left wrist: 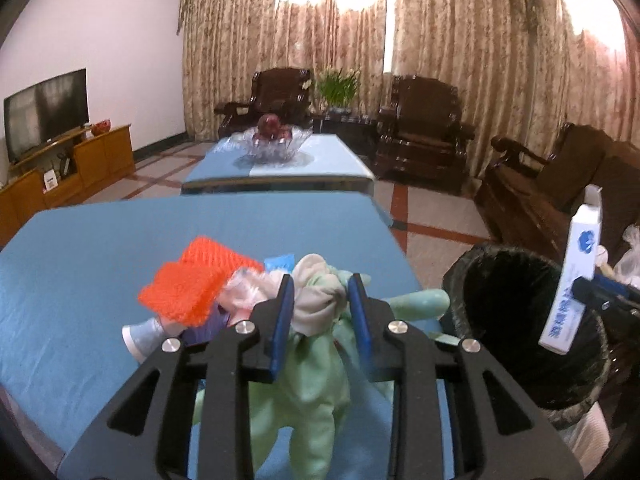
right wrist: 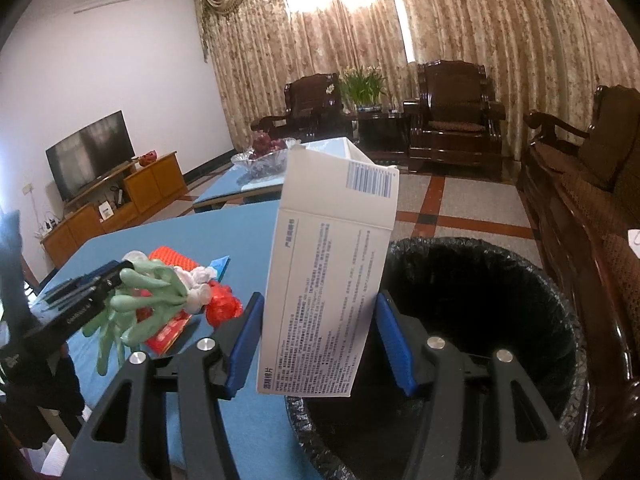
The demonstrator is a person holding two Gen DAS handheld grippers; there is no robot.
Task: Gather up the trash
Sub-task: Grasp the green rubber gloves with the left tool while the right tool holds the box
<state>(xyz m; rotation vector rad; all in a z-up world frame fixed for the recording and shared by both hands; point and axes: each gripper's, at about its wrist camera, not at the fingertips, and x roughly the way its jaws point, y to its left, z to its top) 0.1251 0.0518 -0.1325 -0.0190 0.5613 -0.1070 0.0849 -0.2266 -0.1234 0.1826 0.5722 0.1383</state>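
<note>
Meanwhile, seen from the left wrist, the left gripper (left wrist: 320, 300) clenched a pale green glove (left wrist: 316, 376) above the blue table (left wrist: 100, 264), beside other litter. From the right wrist, the right gripper (right wrist: 320, 336) grasped a white box (right wrist: 332, 280) upright at the black-lined bin (right wrist: 500, 280).

A home living room: television (left wrist: 46, 112), carved wooden armchairs (right wrist: 454, 114), floor-length curtains (left wrist: 480, 60).

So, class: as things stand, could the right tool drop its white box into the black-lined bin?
Probably yes. The right tool holds the white box just above the bin; its mouth looks open, with nothing between them.
</note>
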